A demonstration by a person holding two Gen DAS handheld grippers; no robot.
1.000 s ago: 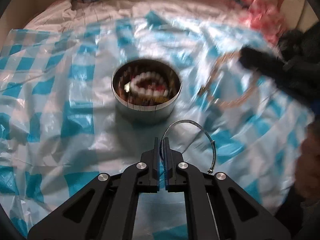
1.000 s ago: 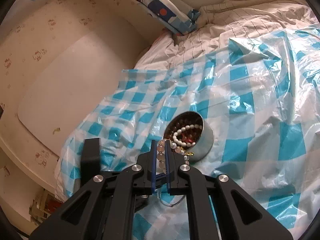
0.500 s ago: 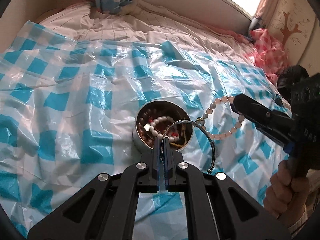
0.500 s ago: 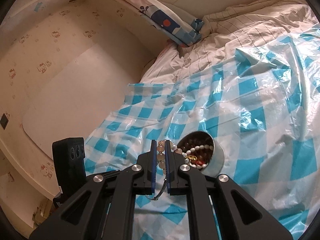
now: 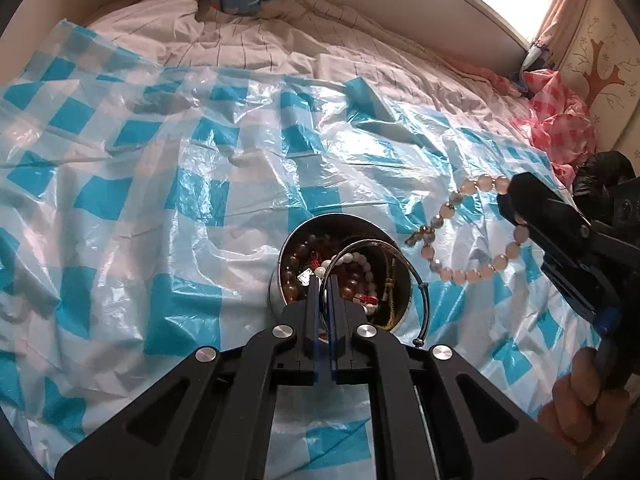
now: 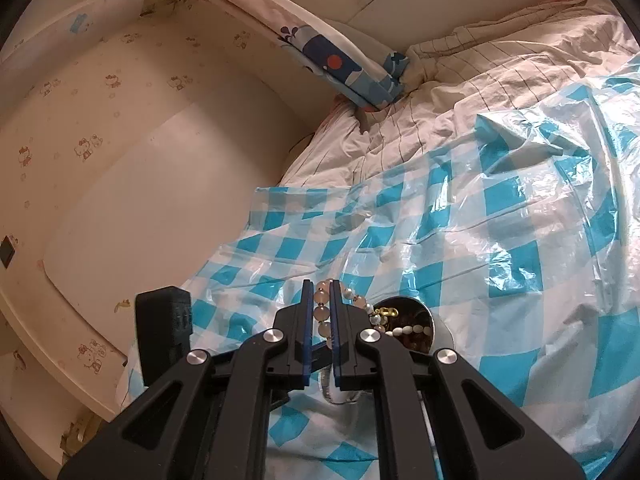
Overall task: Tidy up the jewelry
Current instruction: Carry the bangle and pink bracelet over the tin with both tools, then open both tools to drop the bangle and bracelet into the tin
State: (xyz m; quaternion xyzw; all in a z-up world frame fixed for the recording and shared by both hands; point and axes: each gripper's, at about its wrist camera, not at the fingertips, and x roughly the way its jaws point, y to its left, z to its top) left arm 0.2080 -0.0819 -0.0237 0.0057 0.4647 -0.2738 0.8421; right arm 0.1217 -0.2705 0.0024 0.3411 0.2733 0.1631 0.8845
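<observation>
A round metal tin (image 5: 280, 300) full of bead bracelets stands on the blue-checked plastic sheet (image 5: 160, 184). My left gripper (image 5: 323, 284) is shut on a thin silver bangle (image 5: 422, 292), which hangs just above the tin's near rim. To the right, my right gripper (image 5: 516, 200) is shut on a pale pink bead bracelet (image 5: 456, 272), held in the air beside the tin. In the right wrist view the beads (image 6: 321, 312) sit between the closed fingers of my right gripper (image 6: 321, 286), with the tin (image 6: 436, 326) just beyond and to the right.
The sheet lies over a striped bed cover (image 5: 280, 40). A blue patterned pillow (image 6: 344, 64) leans at the head of the bed. A pink checked cloth (image 5: 556, 120) lies at the far right. A person's hand (image 5: 576, 404) grips the right tool.
My left gripper with the bangle has moved in over the tin, which now sits right under the fingertips. The right gripper with the bead bracelet has drifted slightly away from the tin.
</observation>
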